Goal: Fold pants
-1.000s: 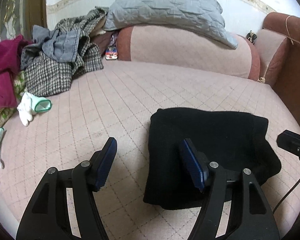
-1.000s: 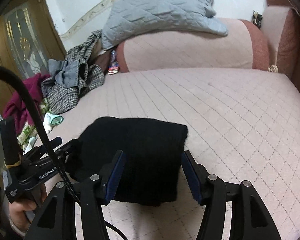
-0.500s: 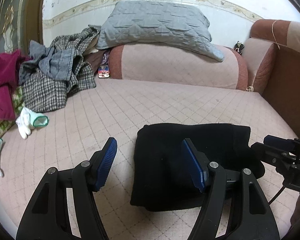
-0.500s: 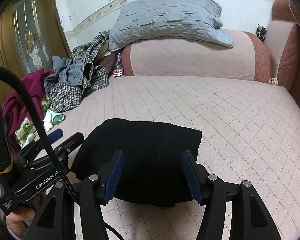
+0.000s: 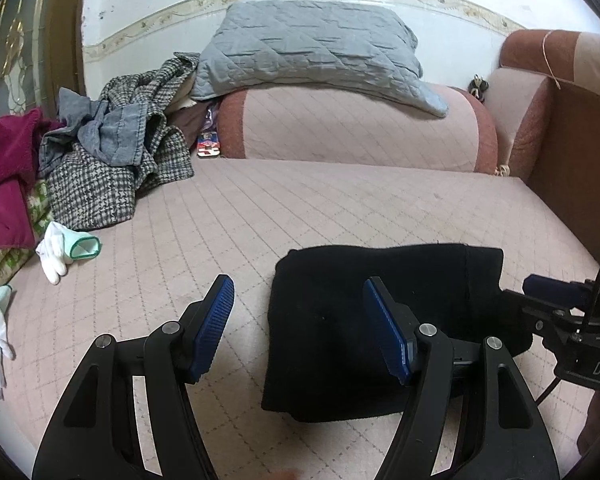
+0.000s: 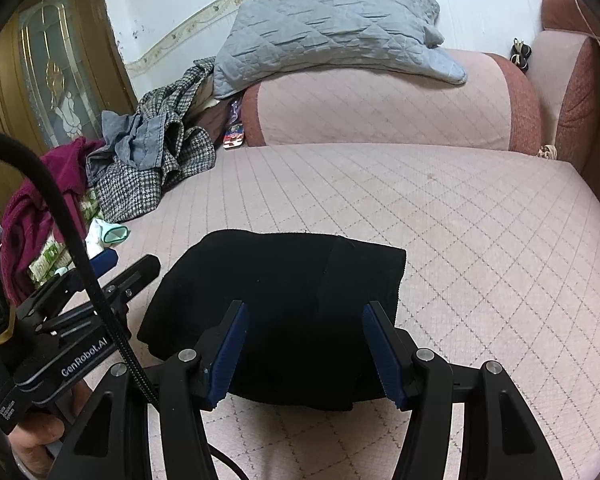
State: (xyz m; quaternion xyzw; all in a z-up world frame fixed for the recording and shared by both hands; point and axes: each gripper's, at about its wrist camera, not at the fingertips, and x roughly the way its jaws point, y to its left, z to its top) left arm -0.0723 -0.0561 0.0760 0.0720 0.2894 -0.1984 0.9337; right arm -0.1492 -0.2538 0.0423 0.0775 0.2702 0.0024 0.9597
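Note:
The black pants (image 5: 380,320) lie folded into a compact rectangle on the pink quilted sofa seat (image 5: 320,208). My left gripper (image 5: 300,320) hovers open above their left edge, nothing between its blue pads. In the right wrist view the same folded pants (image 6: 284,300) sit under my right gripper (image 6: 304,344), which is open and holds nothing. The left gripper (image 6: 112,276) shows at the left of that view, with a hand under it. The right gripper's tip (image 5: 552,292) shows at the right edge of the left wrist view.
A heap of checked, denim and maroon clothes (image 5: 100,160) fills the sofa's left end. White gloves (image 5: 60,248) lie near it. A grey quilted pillow (image 5: 312,48) rests on the backrest. The brown armrest (image 5: 572,160) bounds the right side.
Both views have tilted up and drawn back a little, so the folded pants sit lower in the frames. The pants themselves have not moved, and both grippers stay equally open.

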